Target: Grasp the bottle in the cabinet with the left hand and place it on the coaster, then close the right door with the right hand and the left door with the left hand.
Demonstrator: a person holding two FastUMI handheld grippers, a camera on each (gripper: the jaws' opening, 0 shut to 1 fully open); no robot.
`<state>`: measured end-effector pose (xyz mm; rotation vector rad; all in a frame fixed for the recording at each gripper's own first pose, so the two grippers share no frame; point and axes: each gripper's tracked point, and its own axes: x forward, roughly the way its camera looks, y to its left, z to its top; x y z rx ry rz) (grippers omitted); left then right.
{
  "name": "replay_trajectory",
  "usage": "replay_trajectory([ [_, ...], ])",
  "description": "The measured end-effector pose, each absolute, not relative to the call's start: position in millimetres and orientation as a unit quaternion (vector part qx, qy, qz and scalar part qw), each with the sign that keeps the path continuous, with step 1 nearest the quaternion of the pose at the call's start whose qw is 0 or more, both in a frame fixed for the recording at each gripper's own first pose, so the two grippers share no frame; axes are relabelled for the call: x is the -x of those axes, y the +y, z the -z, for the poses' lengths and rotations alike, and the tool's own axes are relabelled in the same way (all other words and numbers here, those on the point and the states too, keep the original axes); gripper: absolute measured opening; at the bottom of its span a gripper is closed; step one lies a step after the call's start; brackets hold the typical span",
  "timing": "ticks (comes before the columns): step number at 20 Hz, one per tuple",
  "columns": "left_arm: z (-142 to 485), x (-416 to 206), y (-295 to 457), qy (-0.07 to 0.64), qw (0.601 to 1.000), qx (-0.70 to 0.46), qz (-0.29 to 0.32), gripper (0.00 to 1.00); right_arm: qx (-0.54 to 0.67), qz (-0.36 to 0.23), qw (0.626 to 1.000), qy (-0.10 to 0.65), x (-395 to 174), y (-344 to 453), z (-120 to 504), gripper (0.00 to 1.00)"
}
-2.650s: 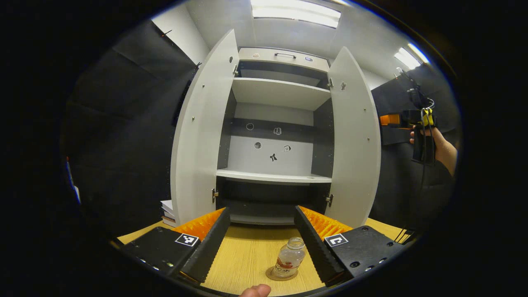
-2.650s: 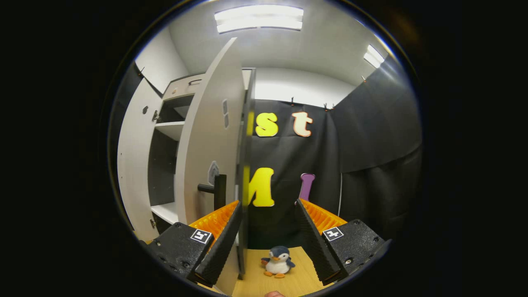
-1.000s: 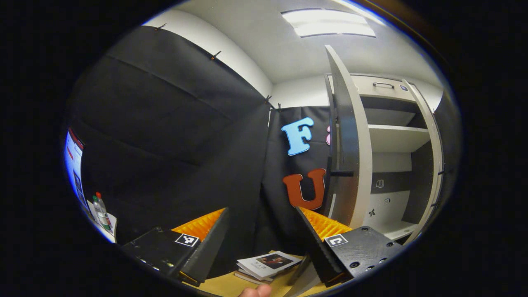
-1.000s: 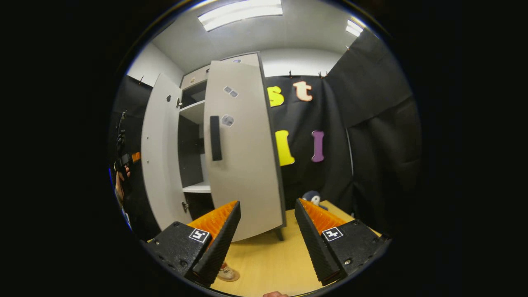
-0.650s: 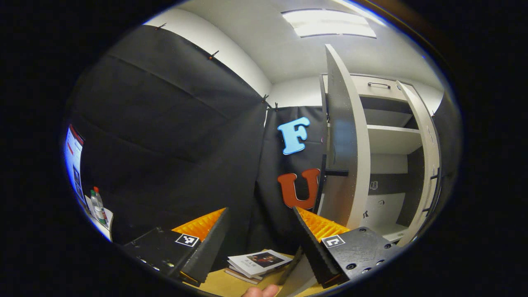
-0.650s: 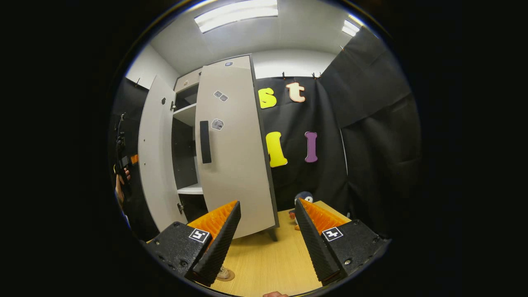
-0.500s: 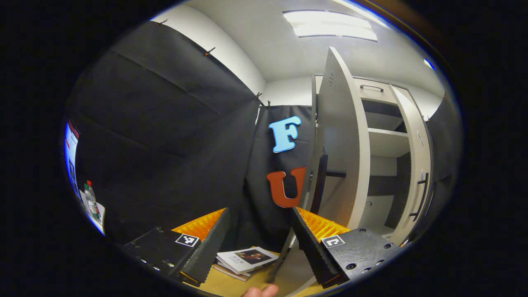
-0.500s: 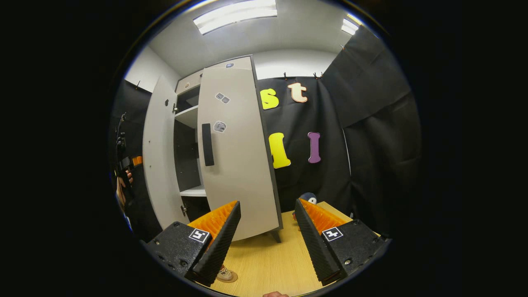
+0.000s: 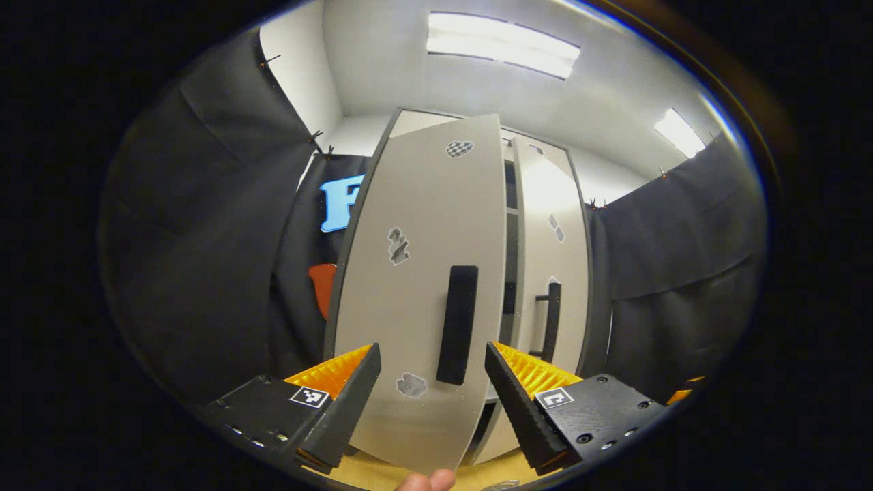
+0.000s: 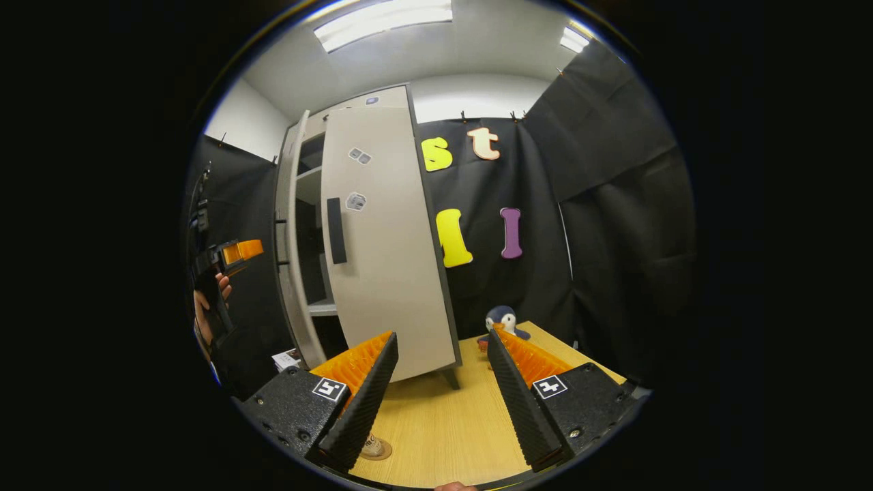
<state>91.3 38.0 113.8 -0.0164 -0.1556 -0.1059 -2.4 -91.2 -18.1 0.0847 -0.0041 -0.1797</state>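
Left gripper [image 9: 430, 382] released, empty, near left door [image 9: 423, 273] — a push w/ an off-centre finger could slip off, leaving it ajar.

The ceiling lamps [image 9: 503, 53] give bright, even light from above. In the left gripper view there is white glare on the right door [image 9: 549, 198] under them. The black cloth [image 10: 614, 204] stays dim. Straight door edges bend strongly near the rim. Both views are sharp, without blur.
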Motion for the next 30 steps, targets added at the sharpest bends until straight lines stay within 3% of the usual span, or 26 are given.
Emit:
replay_trajectory([
  [4,-87.4,-75.0,18.9,-0.064,0.996,-0.007,0.062,0.99,-0.039,0.087,0.995,0.001,1.3,-91.0,22.3,0.81],
  [8,-66.1,-50.6,27.4,-0.076,0.996,-0.023,0.032,0.99,-0.012,0.079,0.997,-0.011,3.2,-90.3,11.6,0.81],
  [9,-58.2,-45.7,29.2,-0.072,0.997,-0.021,0.021,0.89,-0.010,0.075,0.997,-0.016,2.6,-89.6,9.6,0.81],
  [10,-47.7,-37.8,29.4,-0.066,0.998,-0.015,0.013,0.99,-0.007,0.072,0.997,-0.019,1.9,-88.0,8.1,0.81],
  [11,-35.0,-31.4,25.4,-0.058,0.998,-0.009,0.012,0.94,-0.004,0.068,0.997,-0.019,-0.7,-85.0,7.5,0.81],
  [14,-4.0,-13.7,18.6,-0.032,0.999,-0.020,0.002,0.99,0.003,0.057,0.998,-0.016,-7.7,-75.1,6.2,0.81],
  [19,43.8,12.5,-6.4,0.024,0.999,-0.019,0.011,0.95,0.000,0.043,0.999,-0.006,-5.5,-66.5,8.4,0.81],
  [30,53.9,20.4,6.0,0.045,0.999,-0.006,0.002,0.95,0.008,0.052,0.999,-0.006,7.3,-70.4,6.9,0.81],
])
